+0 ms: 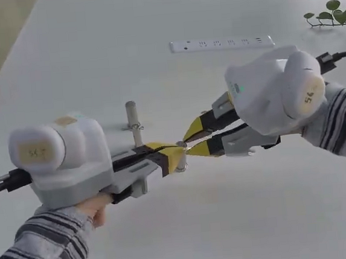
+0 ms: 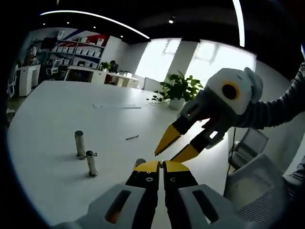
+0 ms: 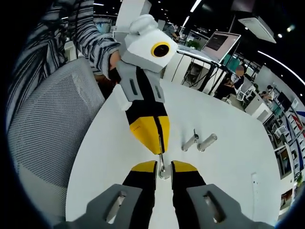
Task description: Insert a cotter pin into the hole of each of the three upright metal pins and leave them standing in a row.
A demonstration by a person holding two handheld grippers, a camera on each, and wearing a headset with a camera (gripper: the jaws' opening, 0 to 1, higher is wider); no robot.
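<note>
- Head view, item 1: left gripper [image 1: 175, 157] and right gripper [image 1: 188, 144] meet tip to tip over the white table [image 1: 241, 214]. The near pin [image 1: 181, 163] stands just below the tips.
- Left gripper jaws: clenched, hairline gap in its own view. In the right gripper view a thin cotter pin [image 3: 161, 155] runs out of that tip, so I judge it's pinched there.
- Right gripper jaws: a little apart, set either side of the cotter pin's lower end. Can't tell if the pads touch it. Prob. there to steer or steady, not carry.
- Why 2 grippers (my read): wire is thin and the hole small, so one holds while the other guides.
- Near pin, left gripper view [image 2: 139, 163]: top sits just beside the clenched tips, not between them.
- Middle pin [image 1: 137, 134]: upright, wire already through its top.
- Far pin [image 1: 131, 112]: upright, bare, just behind the middle pin.
- Spare cotter pin [image 2: 132, 137]: flat on the table, apart from the pins. Presumably kept for the far pin.
- Progress est.: 1 of 3 fitted, 2nd in hand, row looks roughly kept.
- Power strip [image 1: 221, 43]: far back, out of the way.
</note>
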